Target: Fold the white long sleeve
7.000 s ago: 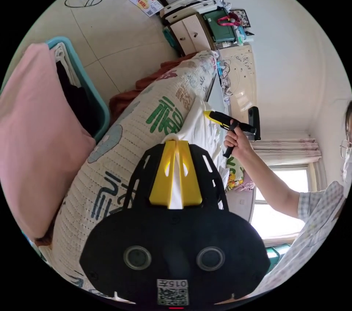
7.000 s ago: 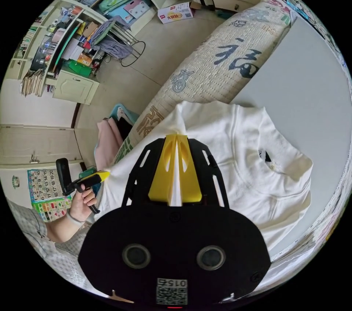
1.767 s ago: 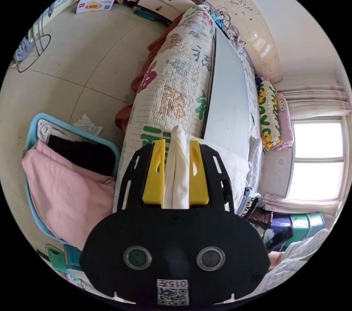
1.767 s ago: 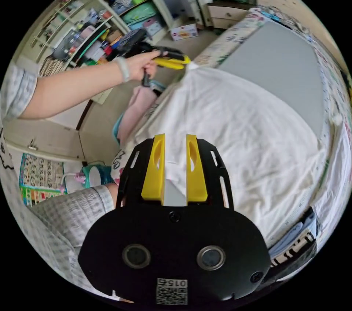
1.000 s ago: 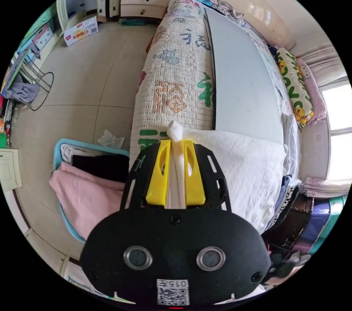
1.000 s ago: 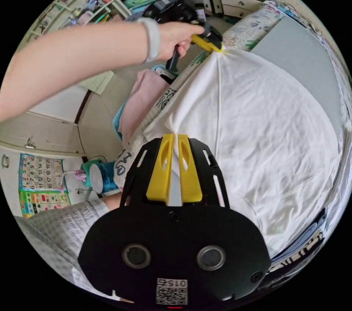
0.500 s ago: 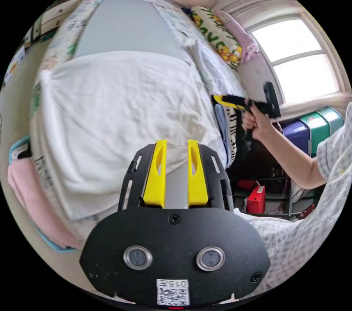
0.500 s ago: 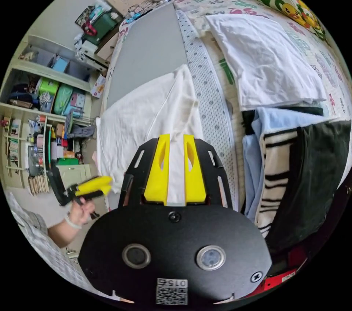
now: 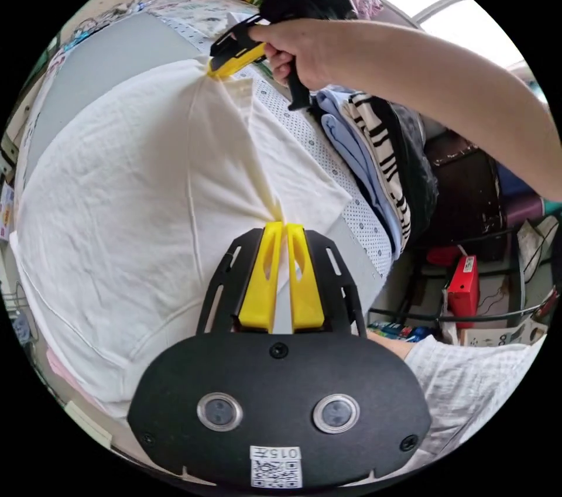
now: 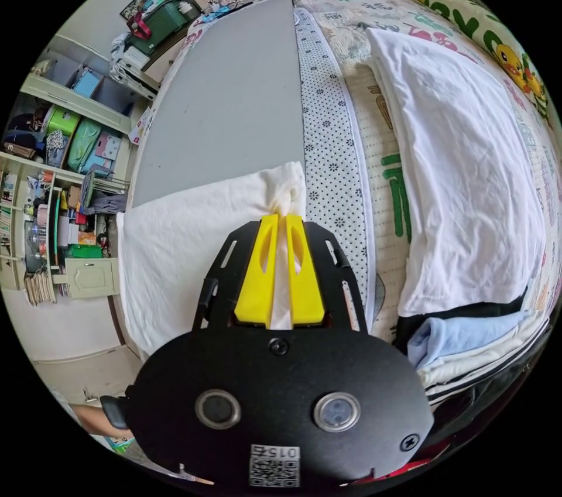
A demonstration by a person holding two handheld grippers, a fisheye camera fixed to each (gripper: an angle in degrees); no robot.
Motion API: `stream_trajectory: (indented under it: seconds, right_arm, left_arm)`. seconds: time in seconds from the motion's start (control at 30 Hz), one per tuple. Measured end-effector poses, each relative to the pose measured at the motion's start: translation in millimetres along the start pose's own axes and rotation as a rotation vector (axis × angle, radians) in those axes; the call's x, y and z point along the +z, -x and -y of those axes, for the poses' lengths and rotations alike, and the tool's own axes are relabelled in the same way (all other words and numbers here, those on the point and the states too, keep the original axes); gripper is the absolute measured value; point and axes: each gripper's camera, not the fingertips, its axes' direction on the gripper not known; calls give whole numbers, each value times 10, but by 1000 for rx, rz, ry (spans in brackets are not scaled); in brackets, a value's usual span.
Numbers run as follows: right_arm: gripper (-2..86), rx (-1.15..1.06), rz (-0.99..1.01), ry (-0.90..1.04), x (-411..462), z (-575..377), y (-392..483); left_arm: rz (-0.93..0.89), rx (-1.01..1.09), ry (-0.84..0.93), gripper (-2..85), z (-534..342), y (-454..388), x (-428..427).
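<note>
In the left gripper view the white long sleeve (image 9: pixel 146 192) spreads over the grey mat (image 9: pixel 99 61) across the left and centre of the frame, and the left gripper (image 9: pixel 280 230) has its yellow jaws pinched together on a gathered edge of it at centre. The right gripper (image 9: pixel 215 71), held in a hand (image 9: pixel 298 49) at upper centre, has its jaws clamped on another edge; in the right gripper view that gripper (image 10: pixel 280 222) bites a bunched corner at centre, with a stack of folded clothes (image 10: pixel 468 339) at lower right

You can read "015" mirrored above the code sticker (image 9: pixel 276 466) on each gripper body; other markings are illegible.
</note>
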Motion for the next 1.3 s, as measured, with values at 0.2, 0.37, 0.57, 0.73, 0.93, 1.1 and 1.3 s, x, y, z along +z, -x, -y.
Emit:
stream_trajectory:
  seconds: [0.2, 0.37, 0.57, 0.73, 0.93, 1.1, 1.3]
  right_arm:
    - [59, 22, 76, -42, -325, -153, -171]
    - [87, -1, 7, -36, -775, -1060, -465]
    - [101, 163, 131, 156, -518, -1756, -814]
    - [81, 128, 228, 212, -391, -1826, -785]
    - [30, 121, 188, 197, -313, -1893, -859]
    - [6, 149, 202, 154, -451, -2063, -1032]
    - [2, 179, 82, 48, -1020, -2380, -1312]
  left_arm:
    - [-108, 54, 104, 44, 550, 131, -296]
    - [46, 68, -134, 90, 1626, 415, -1235]
    - [76, 23, -24, 117, 3066, 845, -826]
    - [158, 59, 156, 105, 3561, 782, -327]
    - [193, 31, 236, 60, 3575, 885, -114]
    - [250, 143, 254, 34, 3579, 798, -99]
    - [-26, 96, 67, 24, 3476, 1010, -448]
